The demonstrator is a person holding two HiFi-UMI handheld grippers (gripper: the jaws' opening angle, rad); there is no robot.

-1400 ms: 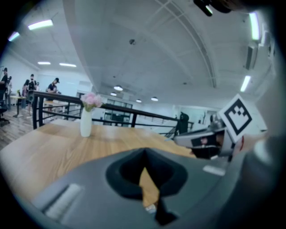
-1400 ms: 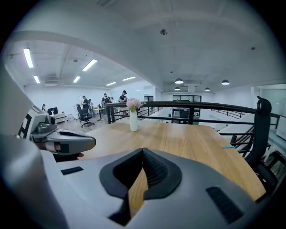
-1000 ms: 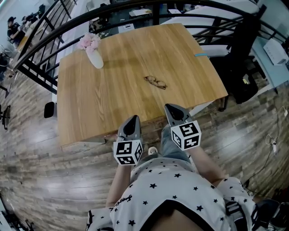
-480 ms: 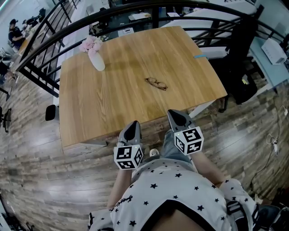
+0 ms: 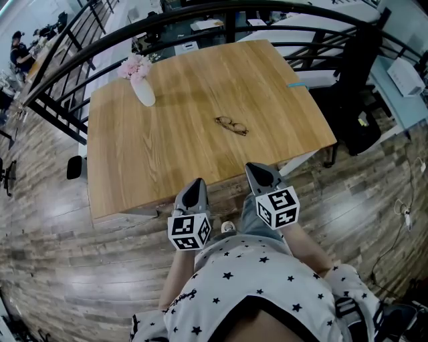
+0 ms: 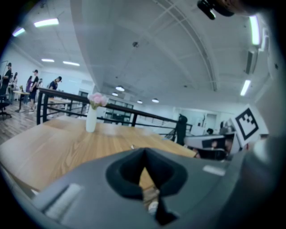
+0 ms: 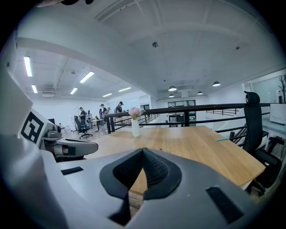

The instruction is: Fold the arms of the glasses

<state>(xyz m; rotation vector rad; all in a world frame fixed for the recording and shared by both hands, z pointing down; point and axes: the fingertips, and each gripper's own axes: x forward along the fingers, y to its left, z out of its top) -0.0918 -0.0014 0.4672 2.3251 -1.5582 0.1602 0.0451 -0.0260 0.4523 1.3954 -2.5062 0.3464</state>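
Note:
The glasses (image 5: 231, 124) lie with dark thin frames near the middle of the wooden table (image 5: 154, 153), arms spread. My left gripper (image 5: 195, 182) hovers at the table's near edge, its jaws closed together with nothing between them. To its right, my right gripper (image 5: 257, 167) is also shut and empty, at the same edge. Both point across the table toward the glasses, well short of them. In the left gripper view the left gripper (image 6: 144, 153) shows its jaws meeting, and in the right gripper view the right gripper (image 7: 143, 152) shows the same.
A white vase with pink flowers (image 5: 142, 90) stands at the table's far left corner. A small blue item (image 5: 298, 83) lies at the right edge. A black railing (image 5: 200, 20) curves behind the table, and a dark office chair (image 5: 361, 113) stands to the right.

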